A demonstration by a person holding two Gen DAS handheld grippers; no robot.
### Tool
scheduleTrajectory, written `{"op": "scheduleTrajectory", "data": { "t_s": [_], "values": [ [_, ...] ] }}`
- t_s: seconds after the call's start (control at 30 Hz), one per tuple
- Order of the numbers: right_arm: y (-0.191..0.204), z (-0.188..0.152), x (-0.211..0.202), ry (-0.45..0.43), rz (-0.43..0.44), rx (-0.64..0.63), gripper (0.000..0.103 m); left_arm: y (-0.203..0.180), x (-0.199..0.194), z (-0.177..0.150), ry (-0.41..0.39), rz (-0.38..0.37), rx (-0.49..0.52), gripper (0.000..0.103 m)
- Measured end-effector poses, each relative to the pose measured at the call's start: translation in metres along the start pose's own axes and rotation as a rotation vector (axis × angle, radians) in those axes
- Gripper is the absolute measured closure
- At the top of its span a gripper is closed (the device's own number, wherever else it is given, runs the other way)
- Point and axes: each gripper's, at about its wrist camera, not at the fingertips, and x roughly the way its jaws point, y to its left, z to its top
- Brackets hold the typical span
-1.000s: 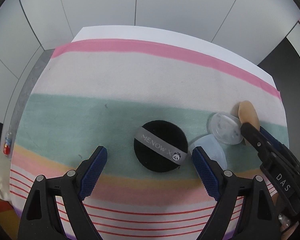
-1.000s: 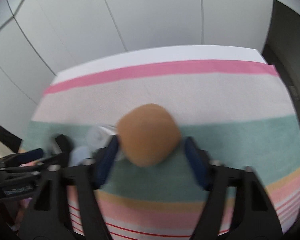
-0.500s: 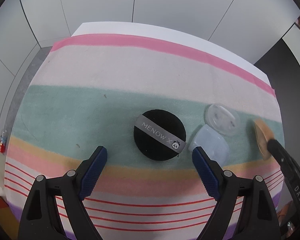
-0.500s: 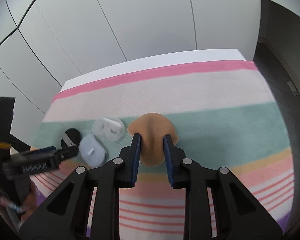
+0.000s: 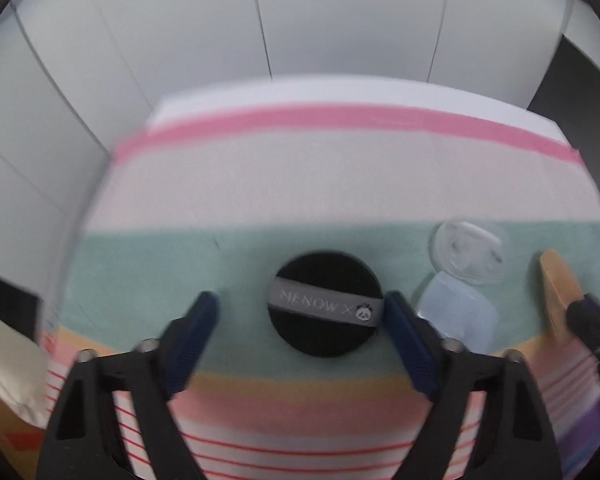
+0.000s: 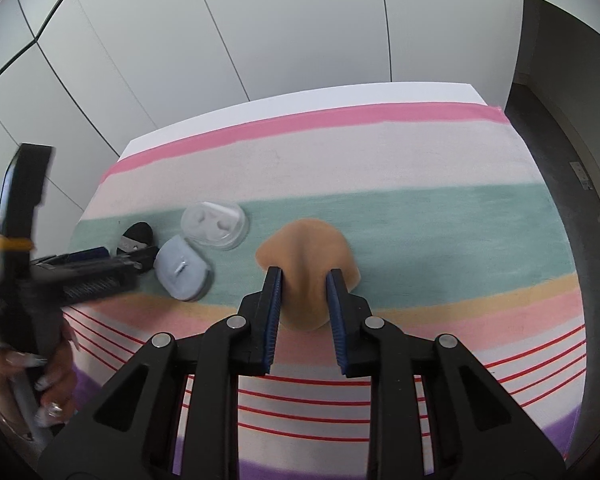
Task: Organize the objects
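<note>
White wall panels stand behind the surface (image 6: 400, 160), which is covered by a striped cloth (image 6: 440, 216). The left wrist view is blurred, and the tan sponge (image 5: 556, 292) shows there only as an edge-on sliver at the right rim, partly behind the dark tip of the right gripper (image 6: 303, 276). In the right wrist view the puff (image 6: 138, 234) is half hidden behind the left gripper (image 5: 302, 310), whose handle a hand (image 6: 28, 380) holds at the left edge.

Compared with a second ago, the right fingers (image 6: 274, 304) have closed from wide to narrow and now pinch the sponge (image 6: 306, 264), which is squeezed in at the middle and bulges beyond the tips. The left jaws have just been closing; the black puff (image 5: 324, 304) with its grey band lies on the green stripe between the fingers (image 5: 408, 344), the right pad at its rim, the left pad well clear, so it is not gripped. The puff sat further ahead of the tips before.

To the puff's right lie a pale blue case (image 5: 458, 316) and, just beyond and touching it, a clear case (image 5: 468, 254).
</note>
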Motion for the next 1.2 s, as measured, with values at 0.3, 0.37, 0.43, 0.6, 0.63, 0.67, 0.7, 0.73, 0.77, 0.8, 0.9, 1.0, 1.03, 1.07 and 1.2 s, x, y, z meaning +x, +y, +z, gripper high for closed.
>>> {"op": "scheduleTrajectory", "data": {
  "t_s": [0.3,0.37,0.43,0.6,0.63,0.67,0.7,0.73,0.77,0.8,0.9,1.0,1.03,1.07,1.2],
  "values": [
    [0.005,0.001,-0.008,0.009,-0.022,-0.018,0.080,-0.023,-0.019,0.007,-0.029,0.023,0.087,0.088],
    [0.005,0.003,-0.012,0.007,-0.009,-0.018,0.093,-0.020,-0.023,0.006,-0.024,0.026,0.081,0.089],
    [0.007,0.005,-0.017,0.009,-0.018,-0.018,0.093,-0.019,-0.026,0.008,-0.023,0.024,0.065,0.090],
    [0.009,0.007,-0.022,0.009,-0.038,-0.037,0.094,0.002,-0.035,0.006,-0.027,0.007,0.033,0.091],
    [0.009,0.007,-0.024,0.008,-0.042,-0.039,0.094,0.005,-0.039,0.004,-0.031,0.006,0.036,0.091],
    [0.009,0.007,-0.026,0.007,-0.042,-0.038,0.094,0.006,-0.042,0.004,-0.036,0.008,0.039,0.091],
    [0.009,0.007,-0.027,0.007,-0.039,-0.036,0.094,0.006,-0.046,0.005,-0.039,0.013,0.041,0.091],
    [0.009,0.007,-0.028,0.006,-0.040,-0.036,0.094,0.006,-0.049,0.005,-0.040,0.013,0.040,0.091],
    [0.009,0.008,-0.030,0.005,-0.044,-0.035,0.095,0.008,-0.053,0.006,-0.043,0.010,0.037,0.091],
    [0.009,0.010,-0.031,0.005,-0.045,-0.035,0.095,0.010,-0.058,0.008,-0.047,0.010,0.035,0.091],
    [0.013,0.015,-0.042,-0.005,-0.052,-0.036,0.099,0.017,-0.074,0.013,-0.065,0.004,0.022,0.091],
    [0.018,0.022,-0.059,-0.027,-0.050,-0.036,0.099,0.024,-0.094,0.018,-0.082,-0.012,0.001,0.091],
    [0.020,0.024,-0.064,-0.034,-0.052,-0.039,0.099,0.026,-0.102,0.019,-0.089,-0.020,-0.007,0.091],
    [0.022,0.027,-0.073,-0.045,-0.053,-0.043,0.099,0.028,-0.108,0.020,-0.094,-0.026,-0.011,0.091],
    [0.033,0.034,-0.100,-0.077,-0.056,-0.060,0.099,0.035,-0.139,0.022,-0.128,-0.032,-0.011,0.091]
  ]
}}
